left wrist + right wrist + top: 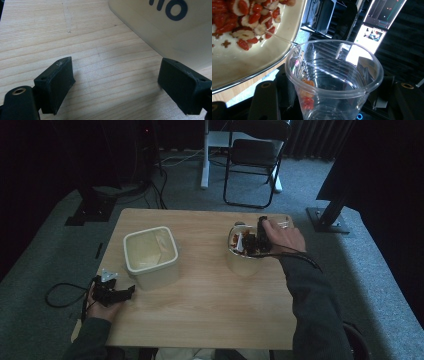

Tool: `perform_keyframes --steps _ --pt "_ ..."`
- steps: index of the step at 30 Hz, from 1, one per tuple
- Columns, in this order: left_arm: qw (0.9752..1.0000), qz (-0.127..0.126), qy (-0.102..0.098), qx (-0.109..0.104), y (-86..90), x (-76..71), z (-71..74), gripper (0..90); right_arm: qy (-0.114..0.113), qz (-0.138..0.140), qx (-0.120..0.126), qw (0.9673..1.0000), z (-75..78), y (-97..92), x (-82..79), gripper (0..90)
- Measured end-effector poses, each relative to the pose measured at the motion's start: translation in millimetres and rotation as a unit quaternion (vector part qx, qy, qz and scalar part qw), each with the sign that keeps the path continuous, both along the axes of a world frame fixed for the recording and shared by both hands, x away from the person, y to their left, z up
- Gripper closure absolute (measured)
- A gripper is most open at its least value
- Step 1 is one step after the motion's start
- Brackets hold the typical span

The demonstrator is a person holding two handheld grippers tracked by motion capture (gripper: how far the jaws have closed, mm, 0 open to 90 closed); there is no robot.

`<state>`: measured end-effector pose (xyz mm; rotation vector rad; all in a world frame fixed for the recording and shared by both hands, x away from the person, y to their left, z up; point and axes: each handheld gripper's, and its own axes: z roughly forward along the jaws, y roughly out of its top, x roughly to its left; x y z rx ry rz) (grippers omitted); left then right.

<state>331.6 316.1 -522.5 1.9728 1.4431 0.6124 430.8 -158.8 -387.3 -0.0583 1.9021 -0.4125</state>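
A clear plastic cup point(334, 82) is pinched by the right gripper point(252, 241) at the rim of the bowl point(262, 62) of red and white pieces; a few are judged transferred, most left. The left gripper point(125, 85), jaws spread, is rested well left of the bowl, beside the cream container point(150, 255).

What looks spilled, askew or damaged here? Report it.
Nothing stands out. The lidded container sits upright on the table, the red pieces stay inside the dish, and the clear cup looks intact in the right gripper.
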Motion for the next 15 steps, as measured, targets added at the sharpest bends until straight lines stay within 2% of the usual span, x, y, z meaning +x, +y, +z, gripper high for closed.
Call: perform_keyframes --steps 15 --pt "1.0000 0.000 0.000 0.000 0.0 0.0 0.0 13.6 -0.002 0.003 0.010 0.9999 1.6 -1.6 -0.6 36.7"
